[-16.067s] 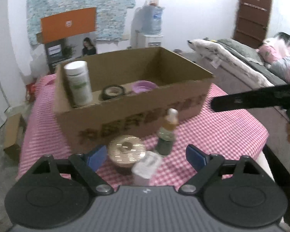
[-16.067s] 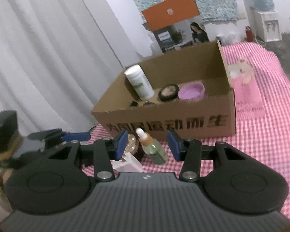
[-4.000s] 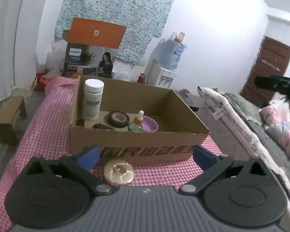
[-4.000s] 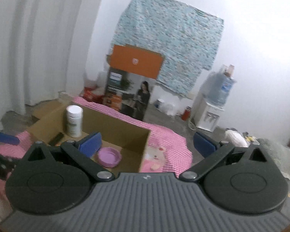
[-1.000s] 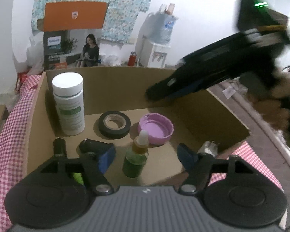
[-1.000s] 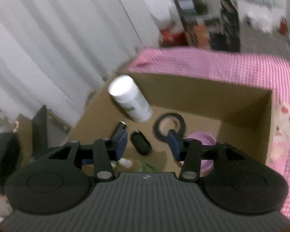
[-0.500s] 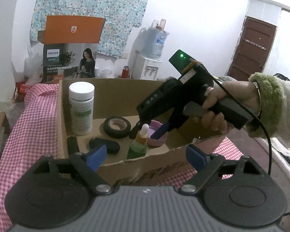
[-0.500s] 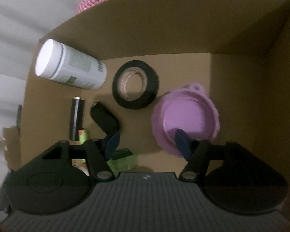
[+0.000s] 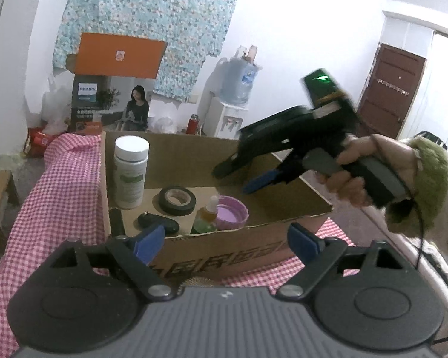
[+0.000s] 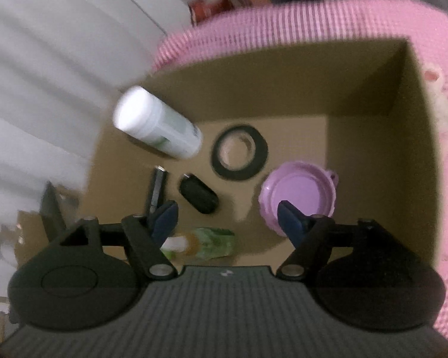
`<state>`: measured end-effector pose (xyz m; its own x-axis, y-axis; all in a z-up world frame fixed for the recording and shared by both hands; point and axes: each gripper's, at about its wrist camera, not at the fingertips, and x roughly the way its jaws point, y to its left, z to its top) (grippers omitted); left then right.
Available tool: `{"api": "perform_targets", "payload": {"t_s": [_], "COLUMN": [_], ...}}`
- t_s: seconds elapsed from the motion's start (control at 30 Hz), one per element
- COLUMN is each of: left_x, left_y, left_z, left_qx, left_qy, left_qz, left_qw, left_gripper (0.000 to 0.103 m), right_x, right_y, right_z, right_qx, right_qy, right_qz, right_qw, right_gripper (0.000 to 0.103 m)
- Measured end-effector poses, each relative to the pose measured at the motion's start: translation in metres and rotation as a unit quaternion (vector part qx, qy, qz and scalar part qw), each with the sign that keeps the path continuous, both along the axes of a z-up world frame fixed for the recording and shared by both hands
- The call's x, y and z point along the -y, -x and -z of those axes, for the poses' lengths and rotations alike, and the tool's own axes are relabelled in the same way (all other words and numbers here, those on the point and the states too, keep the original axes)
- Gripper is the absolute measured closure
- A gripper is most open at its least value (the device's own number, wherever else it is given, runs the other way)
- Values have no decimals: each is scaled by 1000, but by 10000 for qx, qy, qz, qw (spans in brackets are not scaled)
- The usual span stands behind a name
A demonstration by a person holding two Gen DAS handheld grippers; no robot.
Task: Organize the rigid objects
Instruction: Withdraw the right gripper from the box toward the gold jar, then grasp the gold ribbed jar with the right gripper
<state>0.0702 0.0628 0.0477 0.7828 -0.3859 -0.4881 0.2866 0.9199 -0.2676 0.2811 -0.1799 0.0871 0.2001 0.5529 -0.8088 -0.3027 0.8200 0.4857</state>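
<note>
Dropper bottle (image 10: 212, 240), box's 6 o'clock: glass, likely light, slippery; grip its body. Right hand-held gripper (image 10: 227, 214) opening, empty; left hand-held gripper (image 9: 225, 240) wide, empty.

"PHILIPS" on the printed carton (image 9: 88, 89) behind the table.

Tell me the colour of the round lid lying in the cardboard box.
The lid is light purple, clearest in the right wrist view, beside the black tape roll.

We look down past our opening, empty right claw (image 10: 227, 212) into the cardboard box (image 10: 298, 68) holding a white bottle (image 10: 158, 128), tape roll (image 10: 239, 152) and purple lid (image 10: 298, 191).
</note>
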Motion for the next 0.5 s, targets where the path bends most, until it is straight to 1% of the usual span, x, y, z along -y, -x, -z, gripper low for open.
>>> {"api": "perform_targets", "payload": {"t_s": [0.13, 0.23, 0.27, 0.33, 0.43, 0.5], "left_x": [-1, -1, 0, 3, 12, 18], "left_y": [15, 26, 28, 30, 27, 21], "left_z": [-8, -11, -10, -4, 12, 26], "left_qx": [148, 142, 101, -103, -478, -703], "left_qy": [-91, -171, -210, -349, -557, -706], "left_qz": [-51, -50, -51, -18, 117, 171], "left_qw": [9998, 9997, 9997, 9993, 9972, 9949], "left_gripper": [13, 12, 11, 9, 9, 9], "right_x": [23, 33, 36, 41, 44, 40], "right_y": [42, 79, 91, 121, 157, 175], "right_z": [-41, -63, -66, -72, -68, -57], "right_qx": [552, 977, 1106, 1400, 1710, 1810], "right_qy": [-423, -663, -708, -784, -769, -691], "right_qz": [115, 84, 66, 13, -72, -114], "right_qw": [9975, 9930, 9913, 9870, 9822, 9810], "right_gripper": [26, 22, 22, 21, 19, 18]}}
